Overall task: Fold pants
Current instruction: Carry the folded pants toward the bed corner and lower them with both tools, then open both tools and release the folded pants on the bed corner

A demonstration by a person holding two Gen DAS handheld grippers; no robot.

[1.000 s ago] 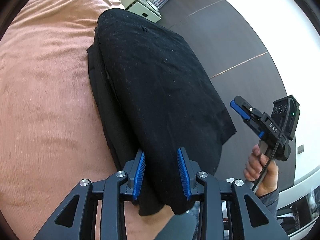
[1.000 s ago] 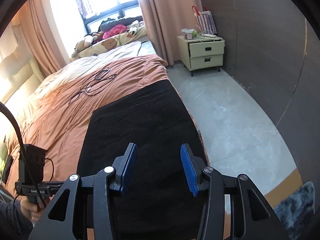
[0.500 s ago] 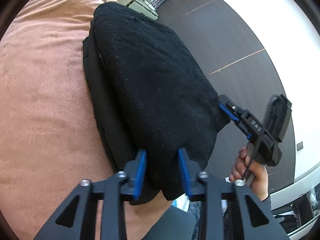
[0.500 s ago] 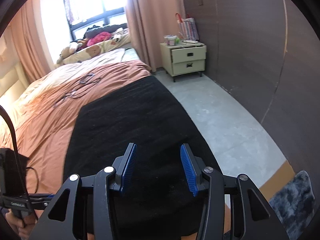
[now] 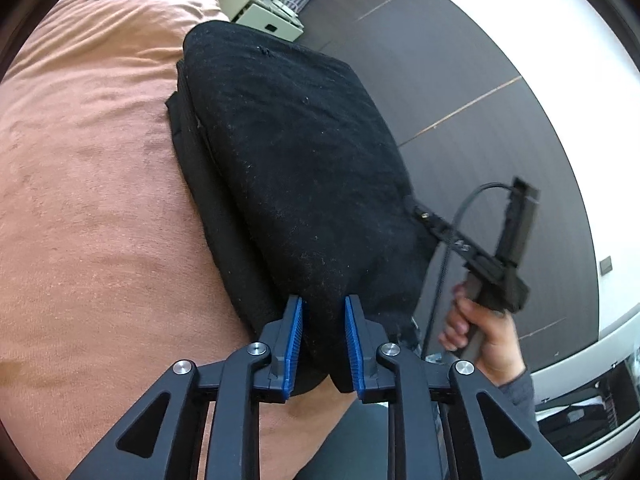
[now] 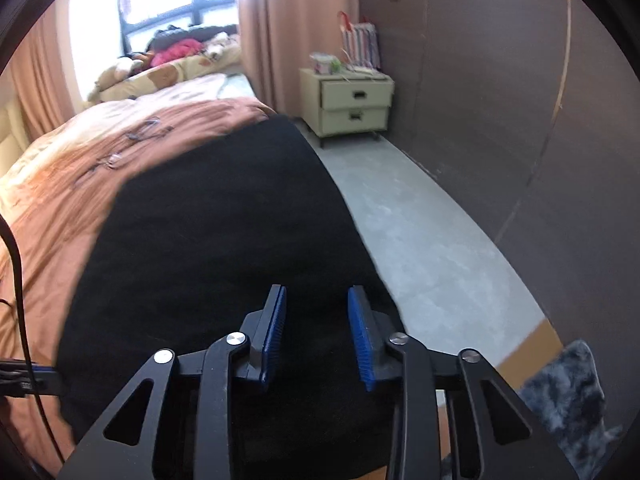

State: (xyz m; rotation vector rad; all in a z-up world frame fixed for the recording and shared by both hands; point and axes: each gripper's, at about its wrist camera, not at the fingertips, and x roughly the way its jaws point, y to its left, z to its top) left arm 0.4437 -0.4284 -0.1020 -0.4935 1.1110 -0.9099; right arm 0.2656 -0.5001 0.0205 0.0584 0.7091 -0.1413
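Black pants (image 5: 304,168) lie folded in layers along the bed's edge, over the rust-coloured cover (image 5: 88,200). My left gripper (image 5: 323,320) is at the near end of the pants. Its jaws are closing, and cloth fills the gap between the blue pads. A hand (image 5: 484,336) holds the right gripper (image 5: 424,216), whose tips are lost in the pants' right corner. In the right wrist view the right gripper (image 6: 318,320) sits low over the pants (image 6: 224,232). Its jaws are closing with black cloth between the pads, which still stand apart.
A pale nightstand (image 6: 352,100) stands past the bed's far end on a grey floor (image 6: 420,240). Thin cables (image 6: 140,136) lie on the bed cover (image 6: 60,184). A dark furry rug (image 6: 568,392) is at lower right, by a dark wall panel (image 6: 500,100).
Both pairs of jaws have narrowed. The right gripper has come down and in from beside the bed onto the pants' right corner. The left gripper has stayed at the near end.
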